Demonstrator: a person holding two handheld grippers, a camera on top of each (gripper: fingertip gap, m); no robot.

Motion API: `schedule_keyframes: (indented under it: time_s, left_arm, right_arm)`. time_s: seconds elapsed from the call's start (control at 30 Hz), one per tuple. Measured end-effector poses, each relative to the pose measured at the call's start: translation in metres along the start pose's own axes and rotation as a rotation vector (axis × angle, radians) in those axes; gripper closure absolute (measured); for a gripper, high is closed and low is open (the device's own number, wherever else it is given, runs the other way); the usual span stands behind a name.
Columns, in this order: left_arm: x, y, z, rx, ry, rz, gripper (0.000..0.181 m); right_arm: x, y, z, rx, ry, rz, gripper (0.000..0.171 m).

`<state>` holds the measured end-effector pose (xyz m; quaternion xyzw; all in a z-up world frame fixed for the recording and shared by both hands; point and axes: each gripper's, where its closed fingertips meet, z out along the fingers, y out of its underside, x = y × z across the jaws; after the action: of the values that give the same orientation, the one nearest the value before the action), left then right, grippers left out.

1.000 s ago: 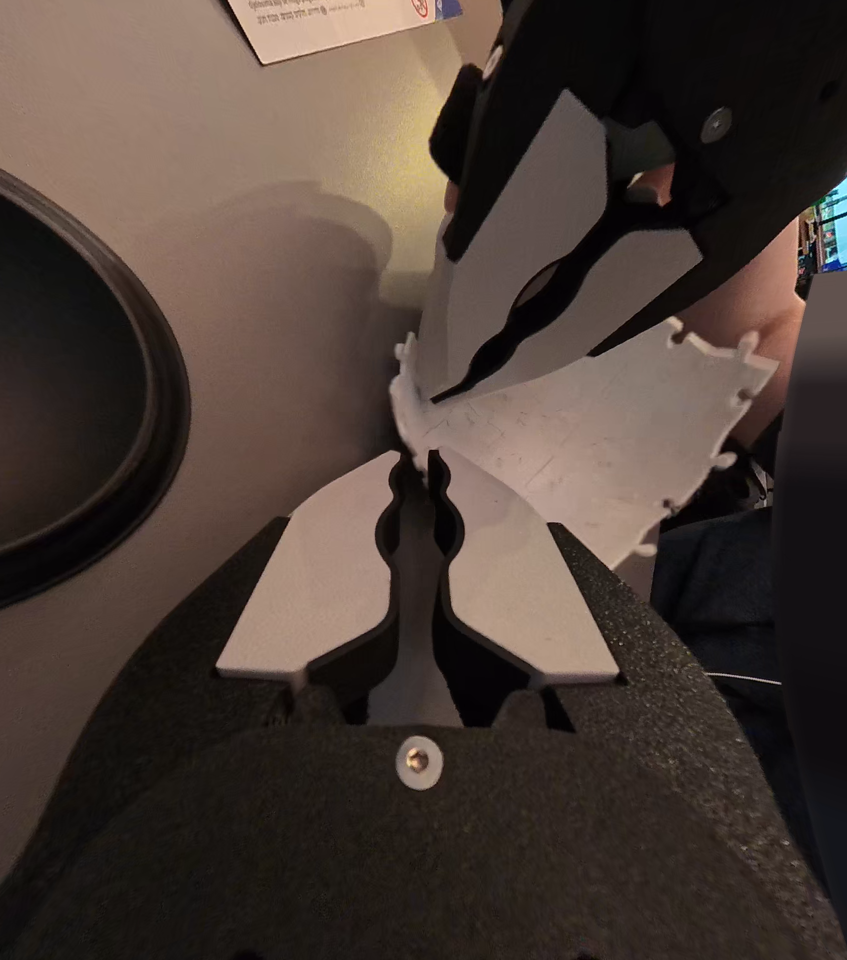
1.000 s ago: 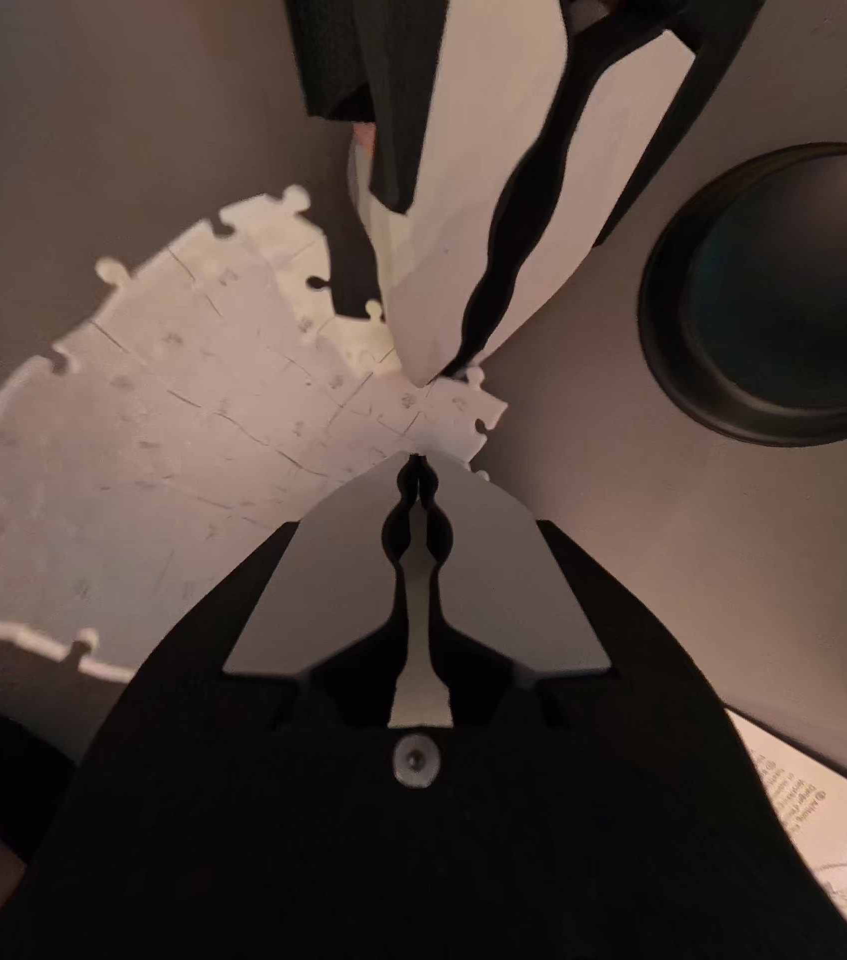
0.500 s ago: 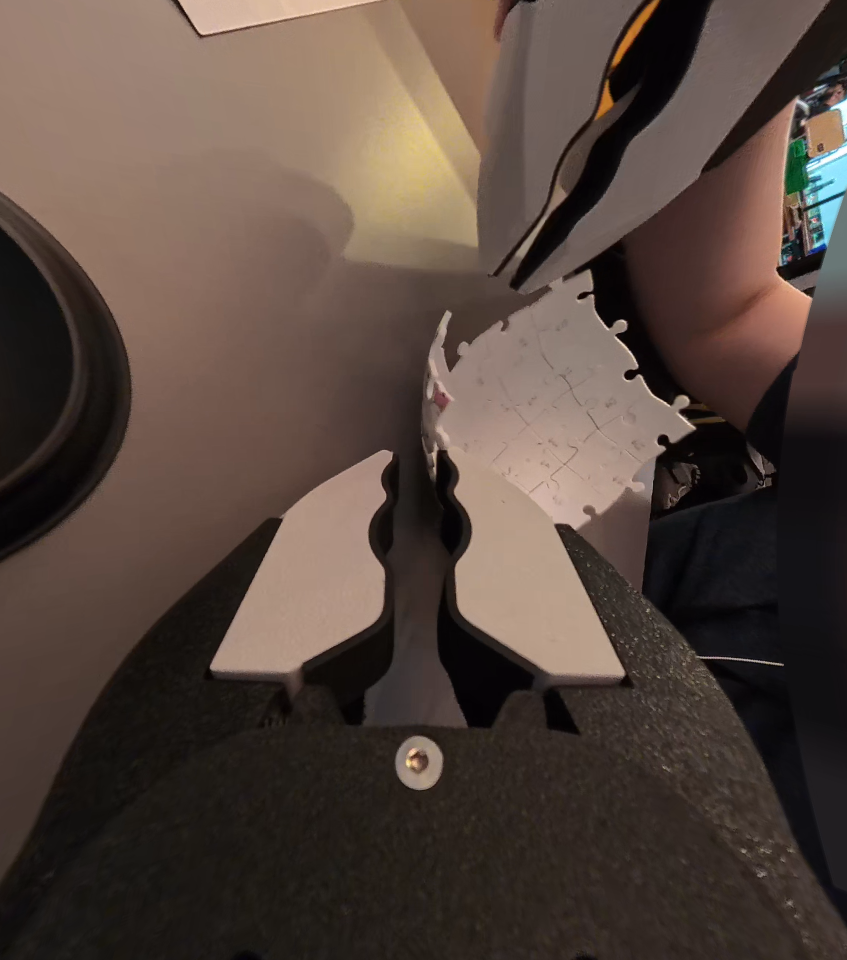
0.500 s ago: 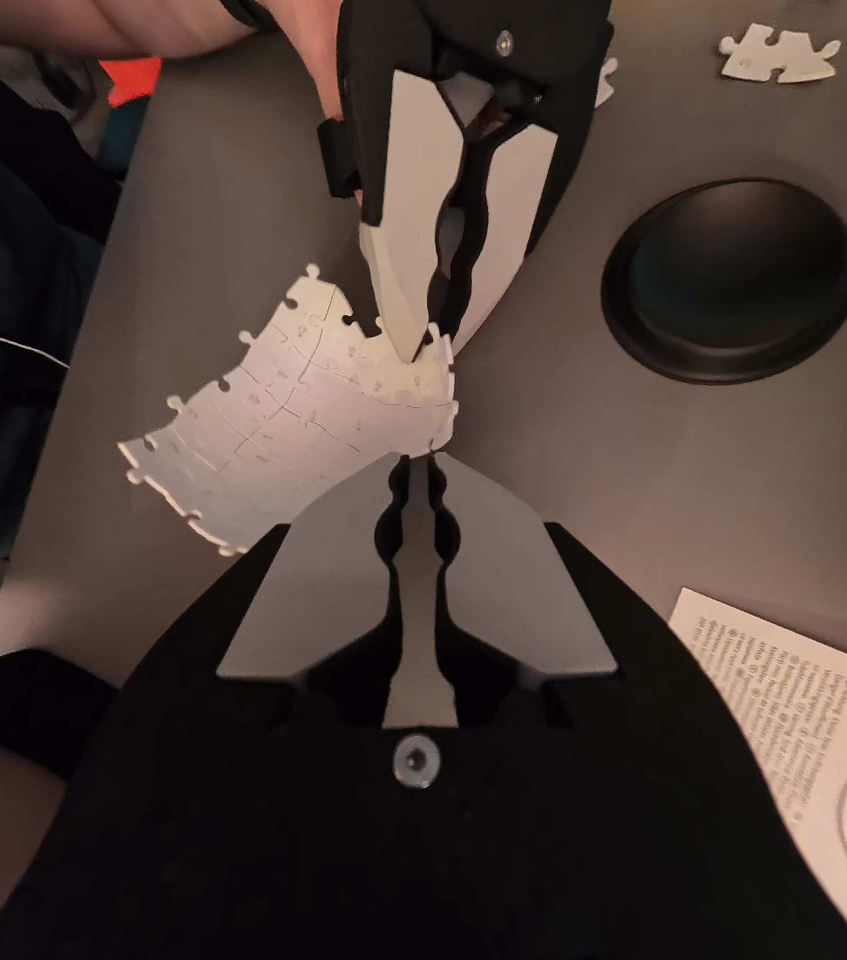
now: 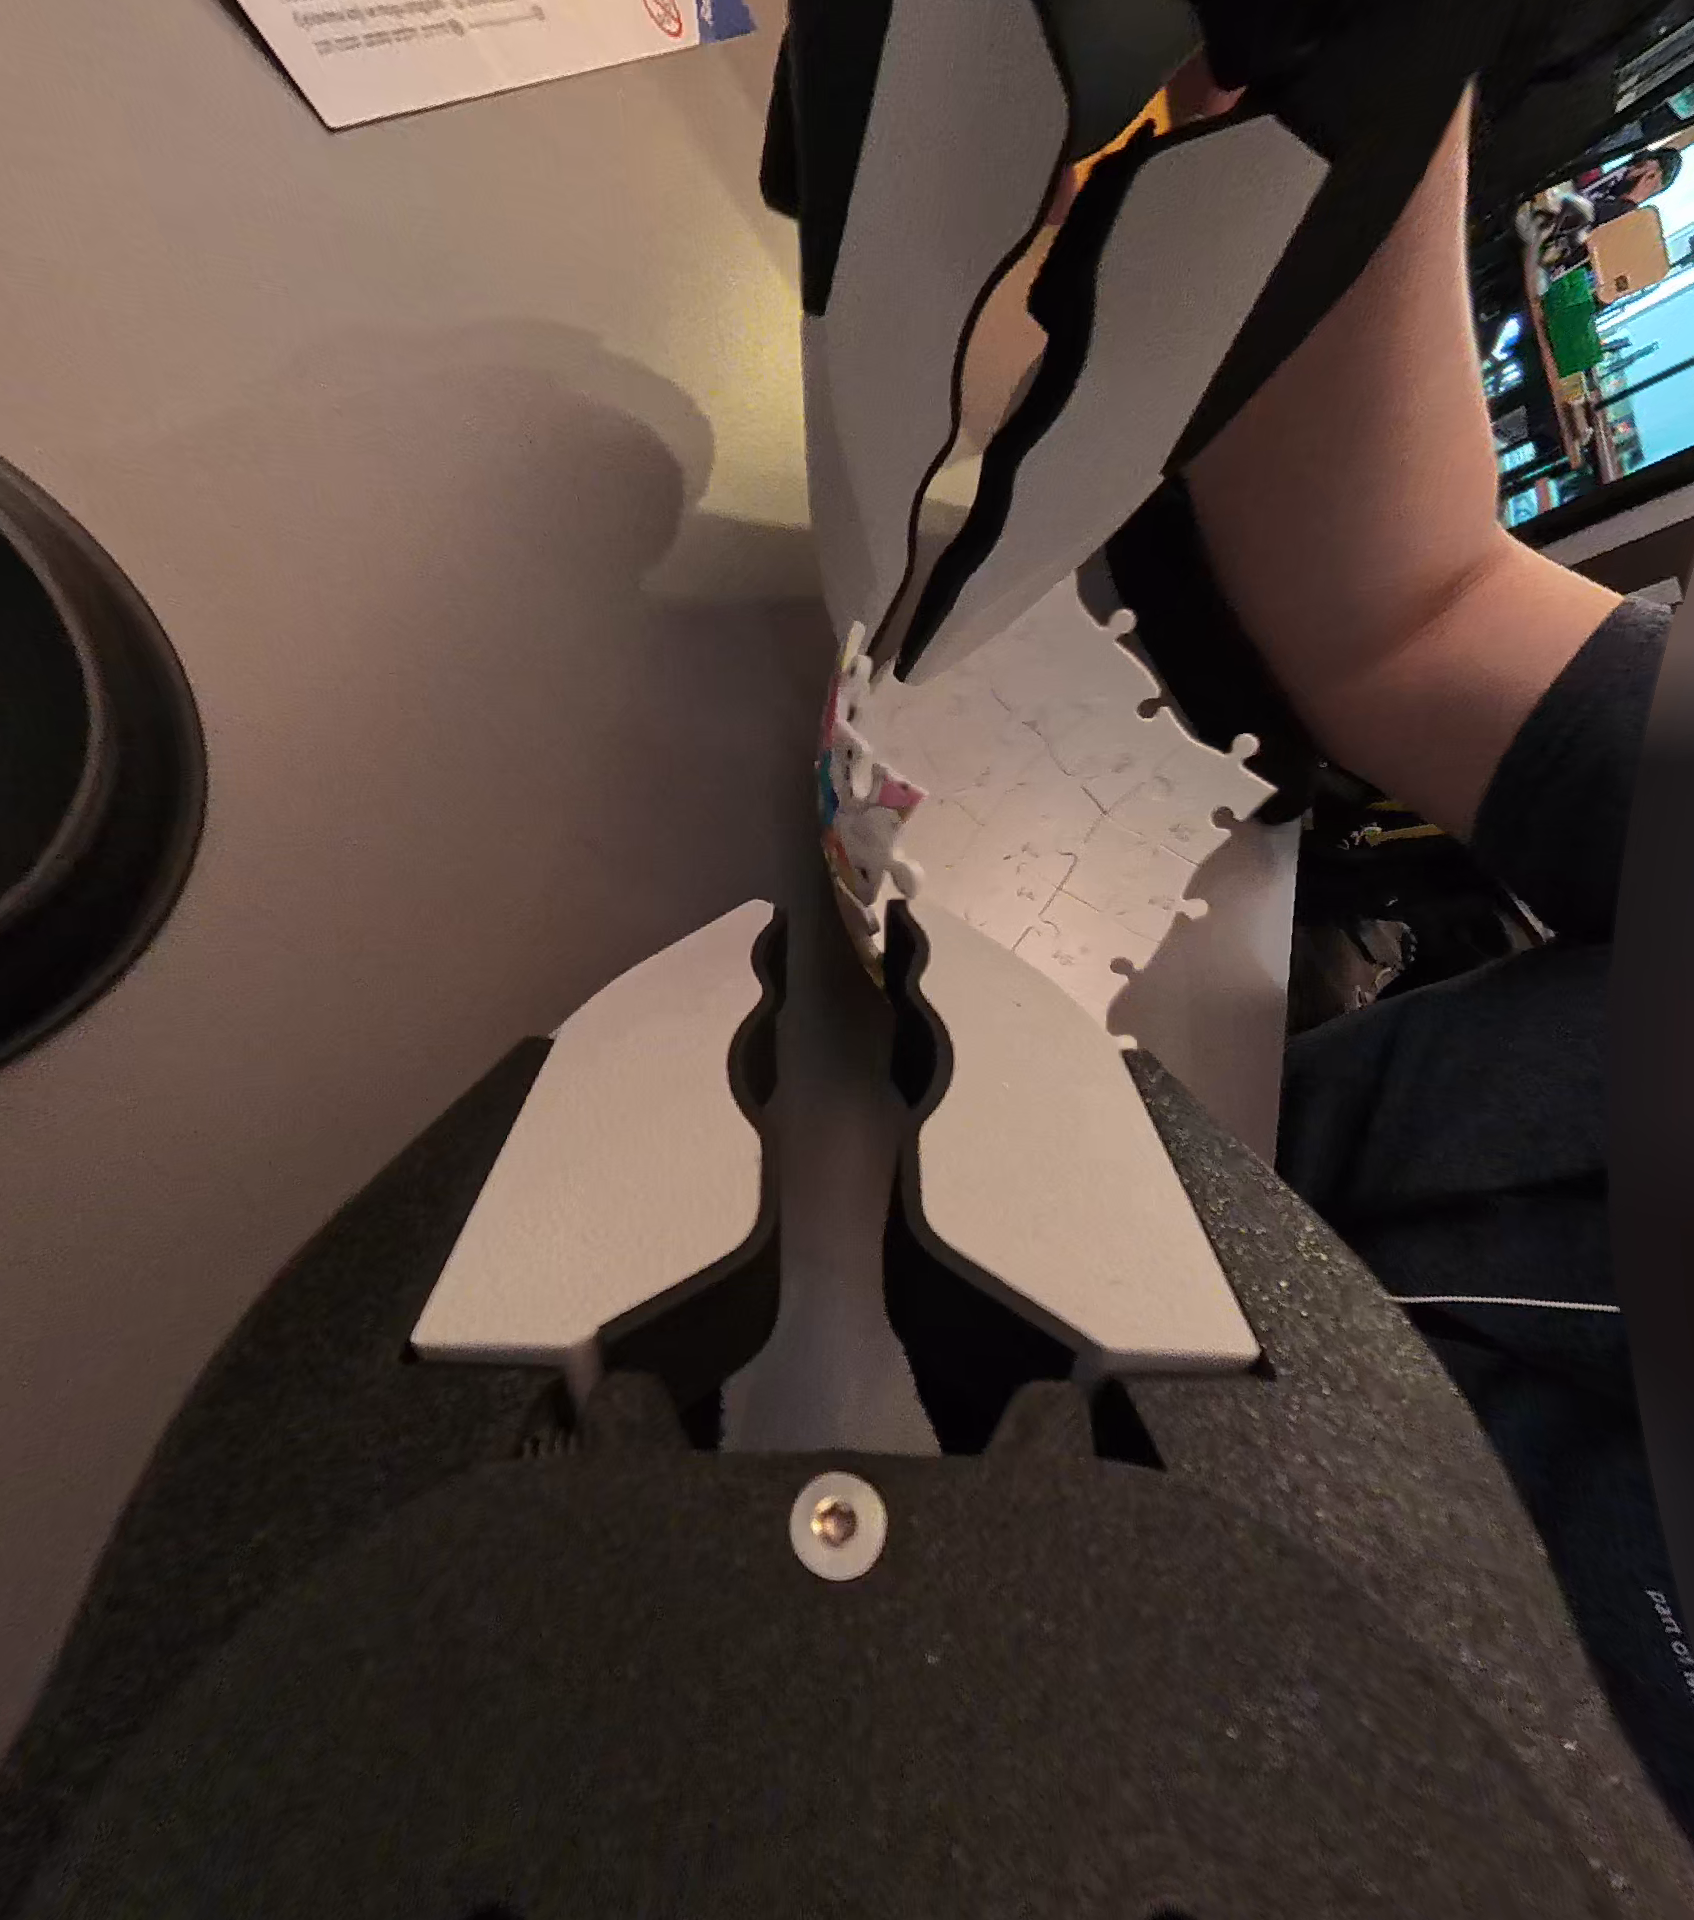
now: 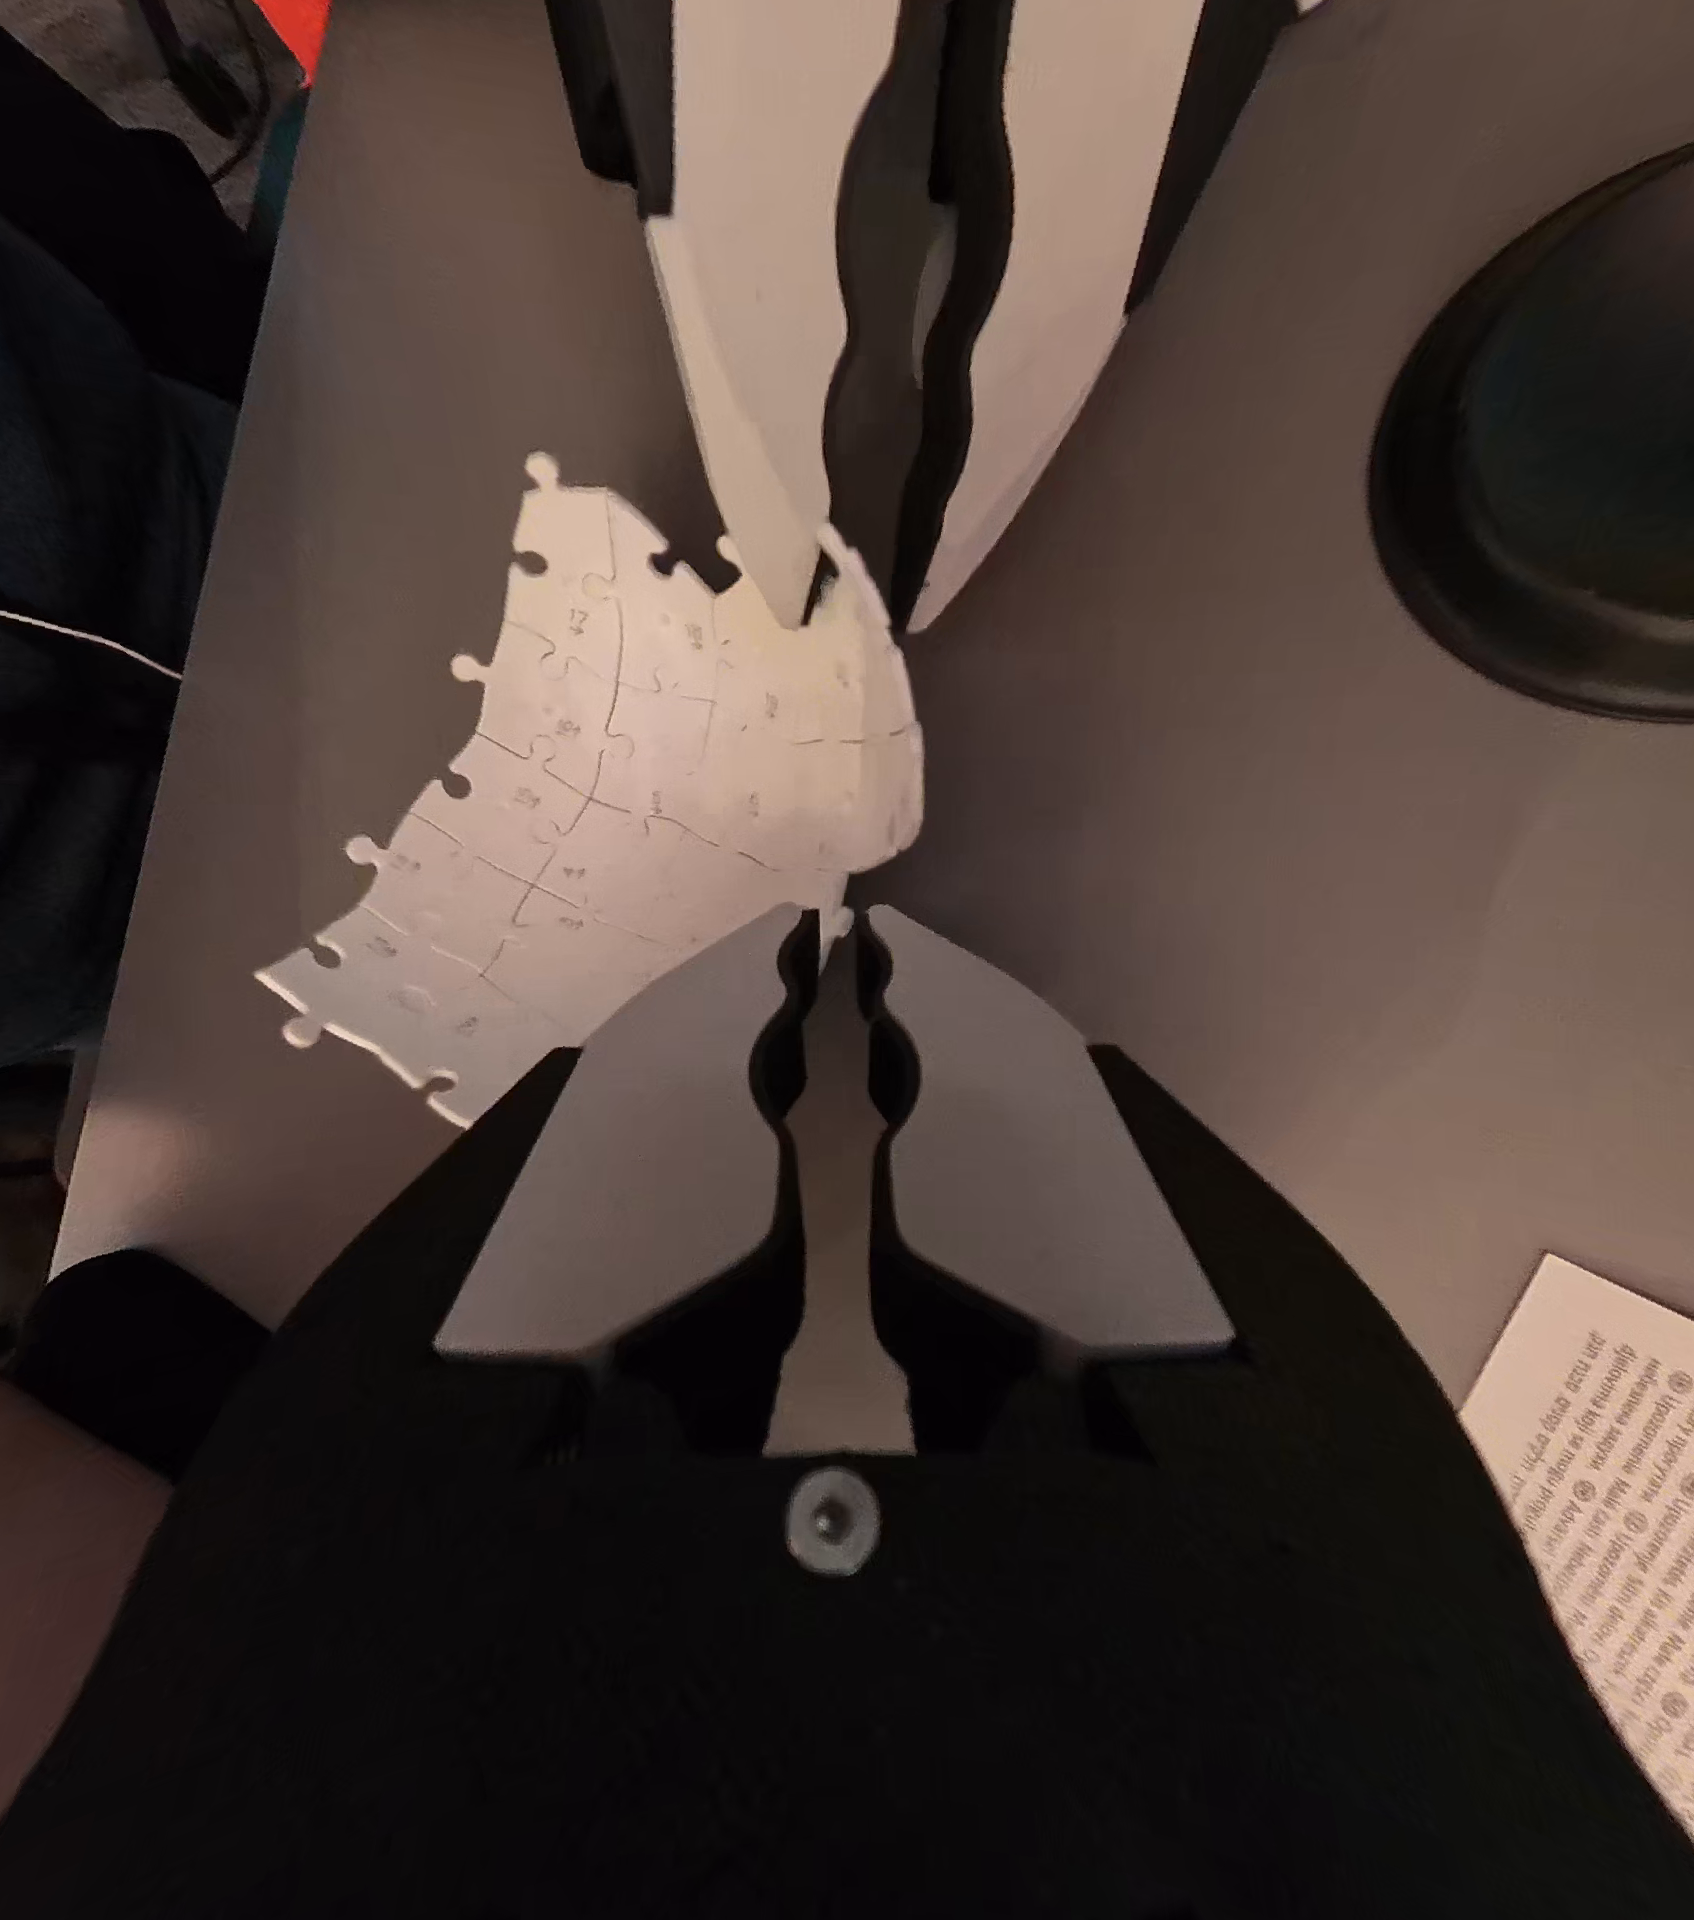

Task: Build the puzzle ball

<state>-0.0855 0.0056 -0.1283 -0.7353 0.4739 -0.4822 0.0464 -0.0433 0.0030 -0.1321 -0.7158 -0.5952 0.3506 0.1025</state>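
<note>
Curved puzzle section [image 6: 635, 790] is up off the grey counter [image 6: 1186, 935], pinched at opposite edges: right gripper [image 6: 827, 920] jaws clamped on one edge tab, left gripper [image 5: 827, 914] jaws on the far edge. Looks light and flimsy, seams could pop, so I'd grip near edges, gently.

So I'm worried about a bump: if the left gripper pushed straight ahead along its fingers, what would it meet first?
Probably the curved puzzle section its fingertips already pinch; right behind that the right gripper, gripping the far edge. Depth is unclear.
</note>
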Motion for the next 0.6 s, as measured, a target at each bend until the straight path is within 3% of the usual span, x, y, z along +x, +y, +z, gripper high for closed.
schedule_keyframes:
  time_s: [0.33, 0.47, 0.6]
  left_arm:
    - [0.016, 0.001, -0.025, 0.022, 0.019, 0.045, 0.161]
    - [0.025, -0.024, -0.071, 0.205, 0.002, 0.097, 0.162]
    - [0.018, -0.055, -0.130, 0.458, -0.255, 0.265, 0.161]
  right_arm:
    - [-0.010, 0.004, 0.001, -0.004, -0.073, 0.032, 0.165]
    - [-0.013, -0.001, -0.003, 0.016, -0.075, 0.020, 0.165]
    - [-0.013, -0.010, -0.010, 0.057, -0.065, -0.008, 0.163]
